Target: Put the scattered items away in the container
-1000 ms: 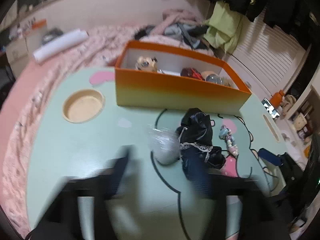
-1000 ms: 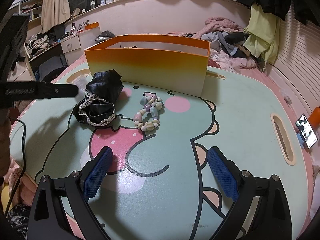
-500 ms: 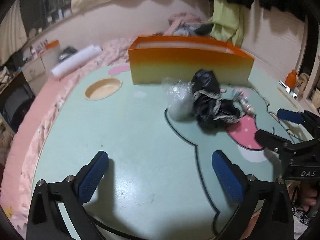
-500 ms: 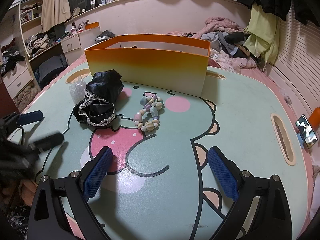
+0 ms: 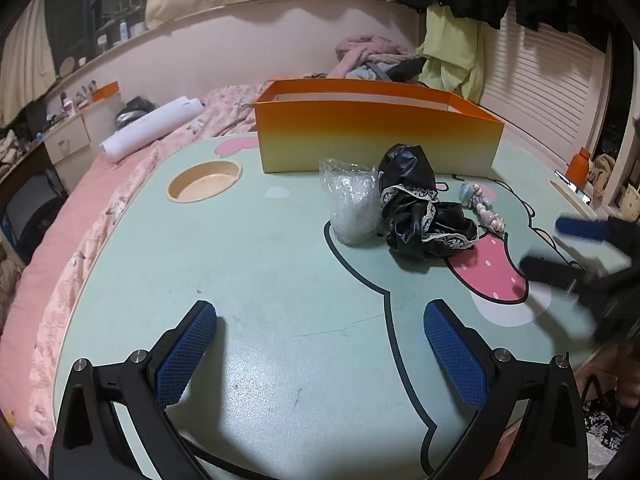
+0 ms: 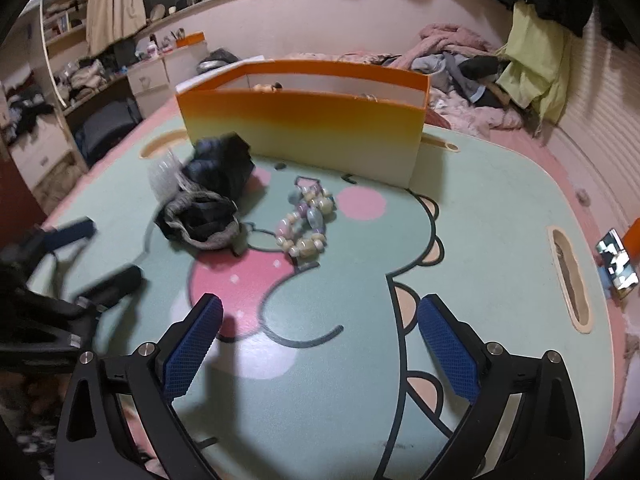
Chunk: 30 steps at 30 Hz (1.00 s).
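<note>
Plainly, three loose items wait on the mint cartoon-printed table (image 5: 248, 264) just in front of the orange container (image 5: 376, 140): a crinkled clear plastic bag (image 5: 354, 208), a black lace-trimmed fabric piece (image 5: 420, 216) touching it, and a pastel bead bracelet (image 6: 306, 220) just beside the fabric on the far side from the bag. The container stands upright at the back of the table, and a few things already show over its rim in the right wrist view. The left gripper (image 5: 320, 344) hovers low over bare tabletop with its fingers spread wide and nothing between them; the right gripper (image 6: 320, 344) is likewise wide and empty, facing the bracelet. A good next pick probably takes one item per hand: the left closing around the bag's bunched top, the right scooping the beads from above so the strand does not slide. The fabric is limp and may drag its neighbours. No readable brand, label or writing shows anywhere in either view.
</note>
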Each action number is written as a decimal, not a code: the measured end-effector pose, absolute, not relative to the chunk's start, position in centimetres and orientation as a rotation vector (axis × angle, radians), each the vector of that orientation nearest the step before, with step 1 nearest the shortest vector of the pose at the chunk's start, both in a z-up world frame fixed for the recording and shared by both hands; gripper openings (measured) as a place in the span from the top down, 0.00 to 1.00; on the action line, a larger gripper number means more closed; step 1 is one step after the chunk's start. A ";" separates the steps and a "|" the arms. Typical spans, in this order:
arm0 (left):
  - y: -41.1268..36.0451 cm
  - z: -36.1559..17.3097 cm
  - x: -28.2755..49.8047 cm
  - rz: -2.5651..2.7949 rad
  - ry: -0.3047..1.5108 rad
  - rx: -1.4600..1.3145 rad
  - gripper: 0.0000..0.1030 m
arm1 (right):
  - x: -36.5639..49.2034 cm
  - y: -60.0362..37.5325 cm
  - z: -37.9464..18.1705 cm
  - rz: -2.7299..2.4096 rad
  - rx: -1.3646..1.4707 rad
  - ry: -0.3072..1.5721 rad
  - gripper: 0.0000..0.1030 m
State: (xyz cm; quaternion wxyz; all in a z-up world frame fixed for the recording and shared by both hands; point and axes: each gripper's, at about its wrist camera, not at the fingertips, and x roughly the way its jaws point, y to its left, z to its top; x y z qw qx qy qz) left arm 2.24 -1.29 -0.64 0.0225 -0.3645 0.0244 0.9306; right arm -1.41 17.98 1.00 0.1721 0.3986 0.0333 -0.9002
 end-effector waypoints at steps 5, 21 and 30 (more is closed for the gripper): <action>-1.2 -0.6 2.2 2.877 0.077 -1.127 0.00 | -2.5 17.7 5.7 -2.564 0.978 0.051 0.05; -1.3 -0.6 2.5 2.880 0.071 -1.096 0.00 | -25.4 4.5 6.2 -2.337 1.416 0.118 0.48; -1.2 -0.7 2.5 2.880 0.059 -1.089 0.00 | -28.7 3.8 2.9 -2.223 1.580 -0.055 0.59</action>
